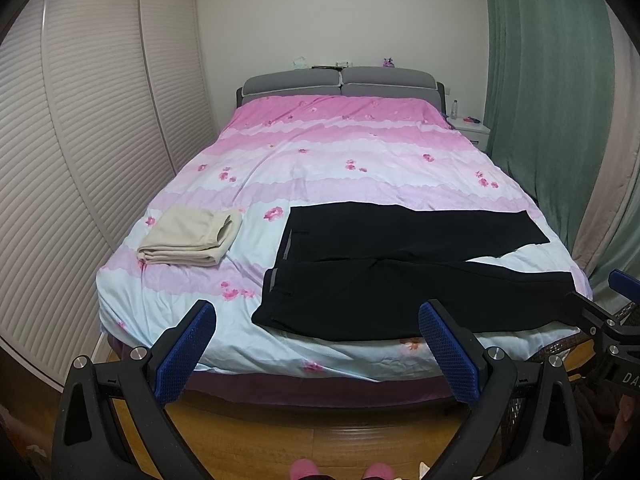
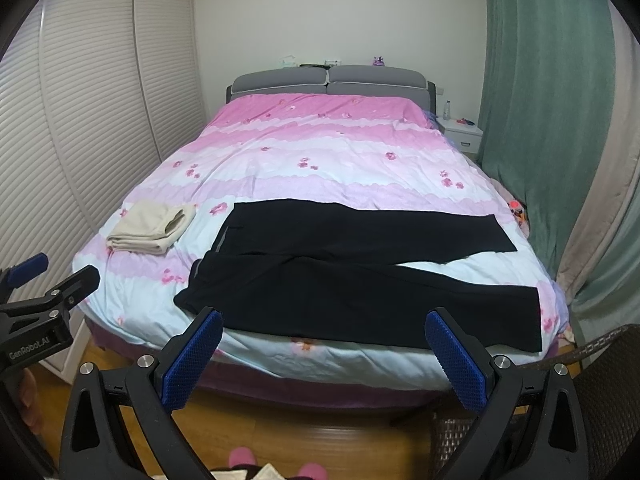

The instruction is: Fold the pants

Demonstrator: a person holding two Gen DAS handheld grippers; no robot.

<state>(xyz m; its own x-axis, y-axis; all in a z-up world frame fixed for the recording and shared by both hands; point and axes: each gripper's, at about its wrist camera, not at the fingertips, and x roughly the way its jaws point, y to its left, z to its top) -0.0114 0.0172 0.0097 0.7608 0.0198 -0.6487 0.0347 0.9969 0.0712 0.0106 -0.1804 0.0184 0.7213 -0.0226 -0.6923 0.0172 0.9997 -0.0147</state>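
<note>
Black pants (image 1: 400, 276) lie spread flat across the near end of the bed, waistband to the left, both legs running right; they also show in the right wrist view (image 2: 360, 280). My left gripper (image 1: 318, 320) is open and empty, held back from the bed's foot edge, above the floor. My right gripper (image 2: 324, 328) is open and empty, also short of the bed edge. The right gripper shows at the right edge of the left wrist view (image 1: 604, 300); the left gripper shows at the left edge of the right wrist view (image 2: 52, 276).
The bed (image 1: 340, 152) has a pink floral cover. A folded beige garment (image 1: 192, 236) lies on its near left part. Louvred wardrobe doors (image 1: 80, 140) stand left, green curtains (image 1: 548, 92) and a white nightstand (image 1: 468, 126) right. A wicker chair (image 2: 592, 400) stands by my right gripper.
</note>
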